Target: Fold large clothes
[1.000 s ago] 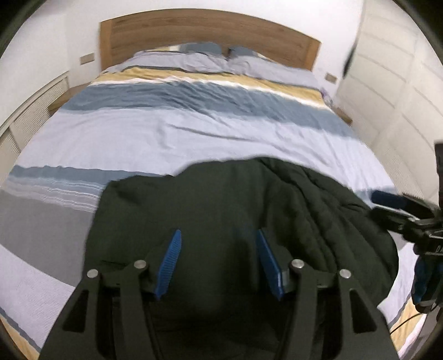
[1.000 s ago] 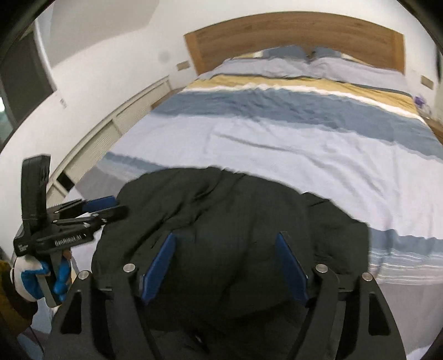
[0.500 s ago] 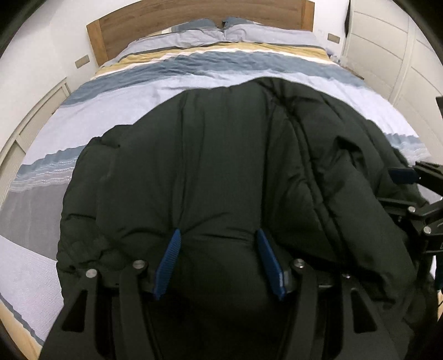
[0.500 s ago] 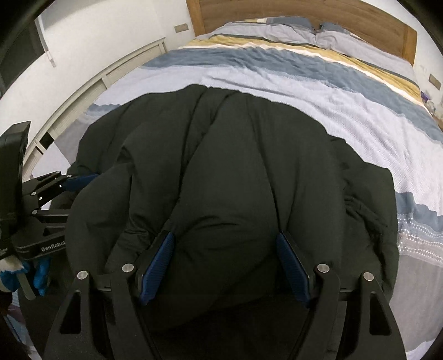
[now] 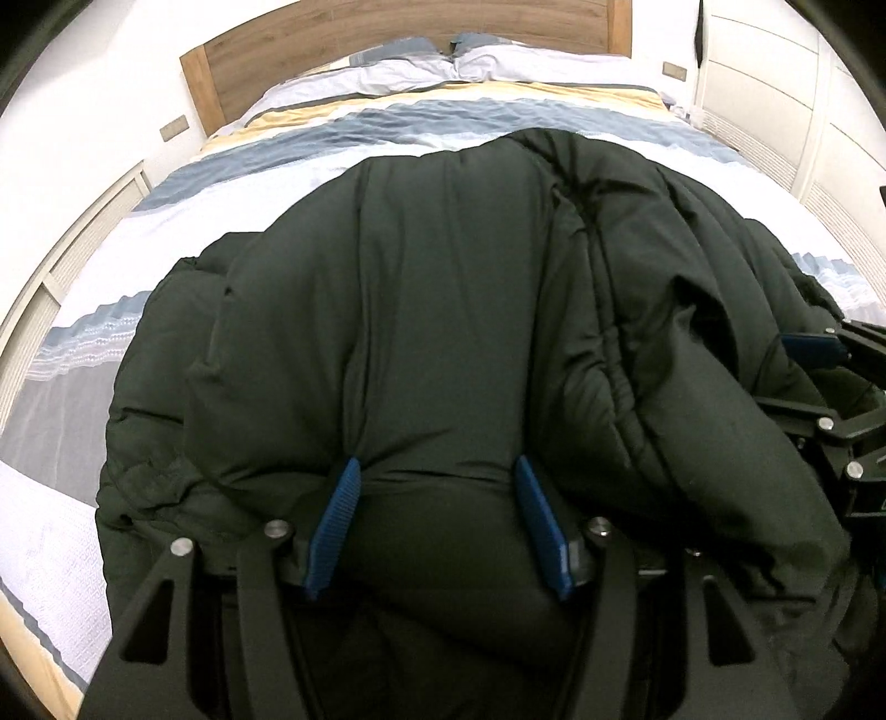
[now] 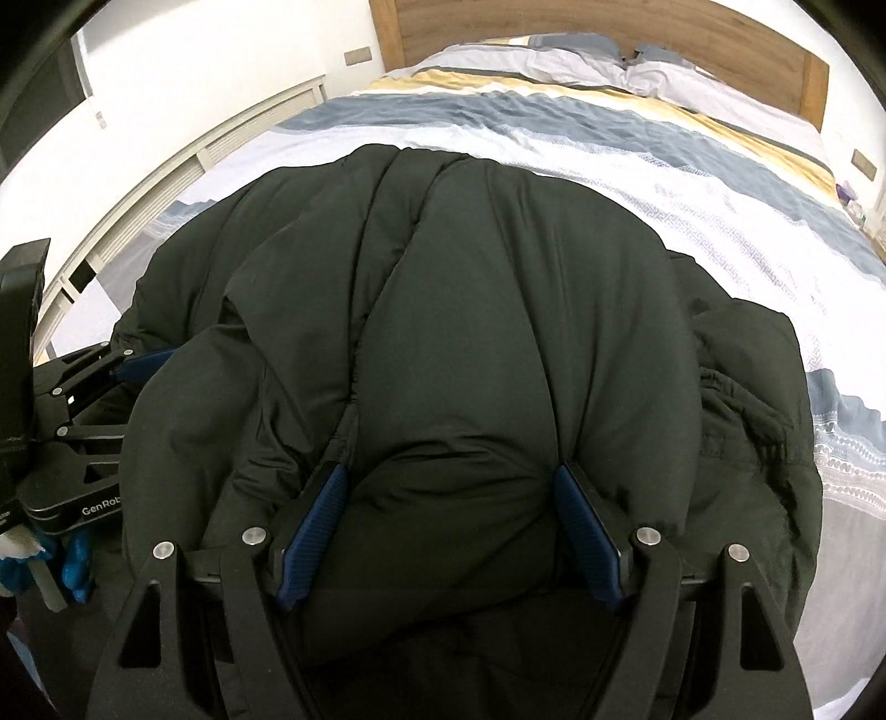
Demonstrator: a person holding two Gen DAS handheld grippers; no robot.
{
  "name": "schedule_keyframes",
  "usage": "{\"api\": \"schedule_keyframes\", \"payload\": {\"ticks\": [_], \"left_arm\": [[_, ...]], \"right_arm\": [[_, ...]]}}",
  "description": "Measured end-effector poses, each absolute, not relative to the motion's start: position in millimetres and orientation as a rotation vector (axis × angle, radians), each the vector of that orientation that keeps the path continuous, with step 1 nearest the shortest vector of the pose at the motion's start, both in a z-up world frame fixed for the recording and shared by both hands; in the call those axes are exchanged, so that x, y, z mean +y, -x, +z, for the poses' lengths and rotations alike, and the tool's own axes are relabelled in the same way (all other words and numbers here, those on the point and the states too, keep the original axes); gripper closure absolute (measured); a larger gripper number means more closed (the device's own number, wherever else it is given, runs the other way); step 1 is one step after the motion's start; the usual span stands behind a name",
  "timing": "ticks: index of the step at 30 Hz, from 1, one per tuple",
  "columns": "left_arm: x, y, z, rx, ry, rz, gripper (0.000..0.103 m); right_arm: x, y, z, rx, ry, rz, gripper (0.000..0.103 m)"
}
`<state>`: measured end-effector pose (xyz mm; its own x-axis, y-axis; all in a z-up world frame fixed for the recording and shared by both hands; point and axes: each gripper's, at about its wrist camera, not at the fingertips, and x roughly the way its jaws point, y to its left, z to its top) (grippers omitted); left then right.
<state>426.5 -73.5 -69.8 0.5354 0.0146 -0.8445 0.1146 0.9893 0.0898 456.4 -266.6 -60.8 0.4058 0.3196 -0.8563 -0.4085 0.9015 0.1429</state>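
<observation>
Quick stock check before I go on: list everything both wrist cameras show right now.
Puffer coat: one, black, bunched at the foot of the bed, filling both views.
Duvet: one, blue, white and yellow stripes, covering the bed.
Pillows: two, grey-blue, at the headboard.
Headboard: one, wood, against the far wall.
Wardrobe: white panelled doors, right of the bed.
Left tool: black with blue pads, coat fabric bulging between the fingers.
Right tool: same make, likewise filled with coat.
</observation>
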Motion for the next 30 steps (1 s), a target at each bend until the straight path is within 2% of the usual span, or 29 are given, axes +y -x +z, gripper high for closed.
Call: {"api": "schedule_keyframes", "payload": {"ticks": [11,13,15,24,30], "left_arm": [[-78.5,-412.1,-61.8,1.009,-0.146,-0.037,0.045],[-76.1,-403.5,-50.9,1.041,-0.118,-0.041,0.044],[-71.7,-394.9,-41.6,1.074,-0.078,-0.053,0.039],[-68.5,-338.4,-21.2,1.259,0.070,-0.175,0.039],[-86.6,-296.1,-21.2,1.353,0.065,-0.277,0.039]], "right_arm": [[-266.1,-447.3,-58.6,1.062,0.097,0.438,0.026],[-266.8,-445.6,-55.4,1.078,0.095,0.429,0.026],[-268.3,-442.7,-51.4,1.093,0.090,0.419,0.027],[-283.8,-415.1,-24.5,1.153,0.041,0.367,0.027],[-291.4,-390.5,-9.2,1.179,0.044,0.336,0.024]]}}
